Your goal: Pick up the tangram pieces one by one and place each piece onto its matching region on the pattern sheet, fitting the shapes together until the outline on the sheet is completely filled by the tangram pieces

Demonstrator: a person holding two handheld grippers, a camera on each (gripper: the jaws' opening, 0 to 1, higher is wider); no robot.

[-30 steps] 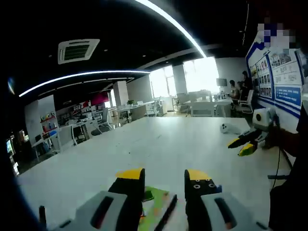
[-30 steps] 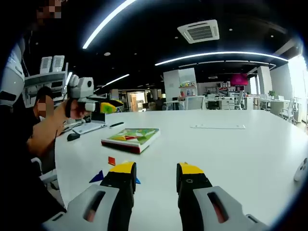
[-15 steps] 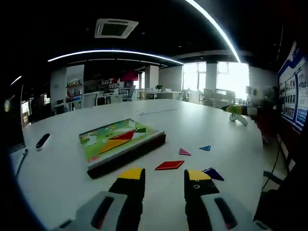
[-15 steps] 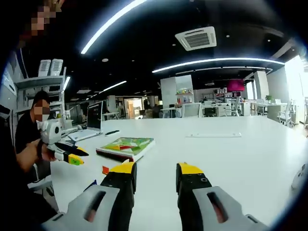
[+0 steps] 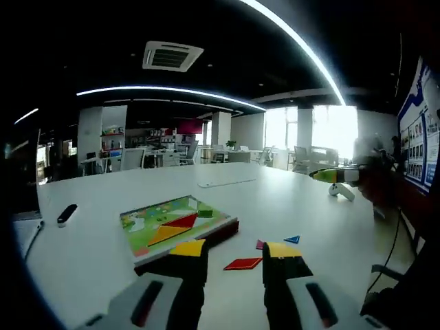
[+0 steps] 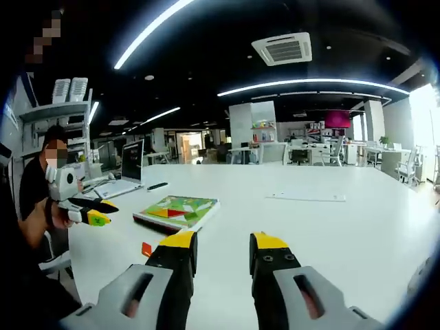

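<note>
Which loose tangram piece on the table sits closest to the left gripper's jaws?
The red parallelogram, lying flat between the jaws; the small blue triangle lies farther out.

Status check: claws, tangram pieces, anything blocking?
Left claw open, empty. Right claw open, empty. Pattern sheet partly filled; red piece and blue piece loose on the table. Nothing blocking.

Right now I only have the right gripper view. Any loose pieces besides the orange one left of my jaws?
Observer: Yes. A red parallelogram lies on the table, just ahead of the left gripper.
Operator: More?
Observer: A blue triangle, farther out and to the right in the left gripper view.
Operator: Left gripper holding anything?
Observer: No. Its jaws stand apart with nothing between them.
</note>
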